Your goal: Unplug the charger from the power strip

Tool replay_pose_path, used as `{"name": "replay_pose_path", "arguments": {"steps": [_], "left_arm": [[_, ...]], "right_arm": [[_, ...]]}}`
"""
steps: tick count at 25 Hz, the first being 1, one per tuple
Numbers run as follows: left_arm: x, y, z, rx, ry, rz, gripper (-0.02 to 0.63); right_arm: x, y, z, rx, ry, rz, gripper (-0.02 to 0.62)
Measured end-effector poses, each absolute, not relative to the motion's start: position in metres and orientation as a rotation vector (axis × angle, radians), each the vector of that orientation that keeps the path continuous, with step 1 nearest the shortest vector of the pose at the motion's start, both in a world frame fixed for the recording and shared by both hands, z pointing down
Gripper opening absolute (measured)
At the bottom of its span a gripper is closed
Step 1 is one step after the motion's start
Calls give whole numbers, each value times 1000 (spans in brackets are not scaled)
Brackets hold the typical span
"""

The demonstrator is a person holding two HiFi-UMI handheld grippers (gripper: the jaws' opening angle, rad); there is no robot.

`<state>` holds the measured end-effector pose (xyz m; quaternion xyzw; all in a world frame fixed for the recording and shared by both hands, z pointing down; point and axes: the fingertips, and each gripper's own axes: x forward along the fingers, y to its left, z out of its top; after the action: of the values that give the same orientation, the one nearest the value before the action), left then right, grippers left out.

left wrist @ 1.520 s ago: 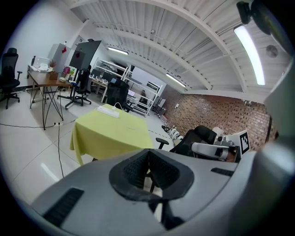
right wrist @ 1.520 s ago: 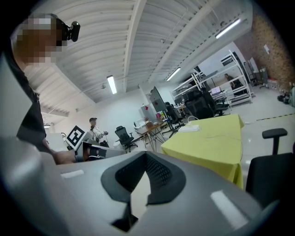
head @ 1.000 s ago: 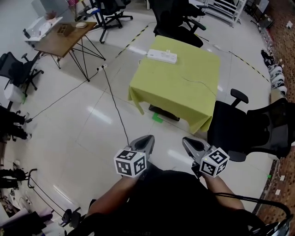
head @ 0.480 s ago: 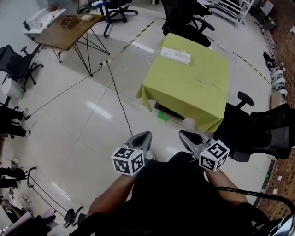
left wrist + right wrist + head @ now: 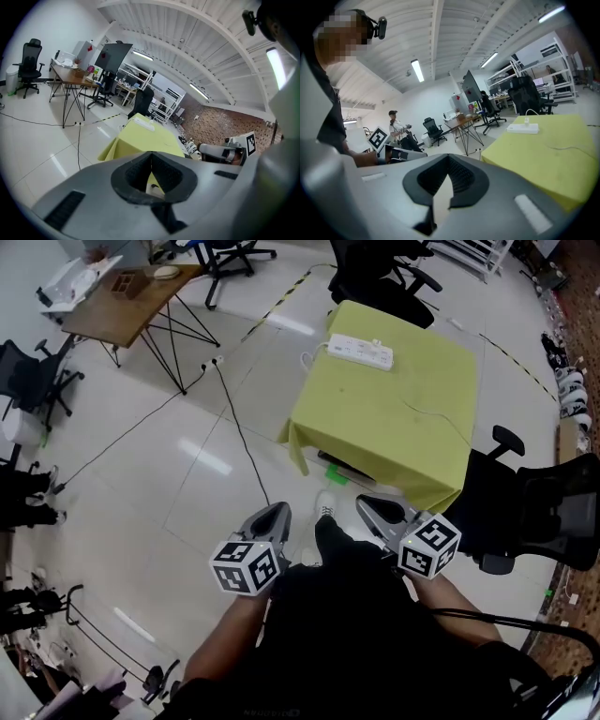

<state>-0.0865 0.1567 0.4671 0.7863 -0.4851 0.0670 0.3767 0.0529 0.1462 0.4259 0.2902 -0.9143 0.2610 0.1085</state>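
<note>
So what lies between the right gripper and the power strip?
Just bare yellow tablecloth between right gripper and power strip, per the head view.

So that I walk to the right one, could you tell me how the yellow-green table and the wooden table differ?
The yellow-green table is draped in cloth that hangs over its edges; the wooden table is bare, on thin black legs. The yellow-green table carries the white power strip; the wooden table holds a small wooden box. Both stand on the pale tiled floor.

Black short-sleeved top [image 5: 347, 643], grey fingers [image 5: 267, 521], black-and-white marker cubes [image 5: 246, 566]
</note>
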Motion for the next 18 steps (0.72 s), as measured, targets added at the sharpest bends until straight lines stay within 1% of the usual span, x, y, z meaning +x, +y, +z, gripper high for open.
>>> {"name": "replay_pose_path", "arguments": {"steps": [3,7,12,18], "left_arm": [[-91,125,458,2025,-1256,203,8],[-98,72,445,2038,-1285,230,7],[-86,3,427,2097,-1298,215,8],[-83,-54,435,2072,-1318,182,8]], "right_arm": [[46,105,426,849,-2717,805,2],[36,42,410,833,-2784,770,3],[44,-28,403,838,-2810,731,2],[52,-89,413,822,-2787,721,3]]}}
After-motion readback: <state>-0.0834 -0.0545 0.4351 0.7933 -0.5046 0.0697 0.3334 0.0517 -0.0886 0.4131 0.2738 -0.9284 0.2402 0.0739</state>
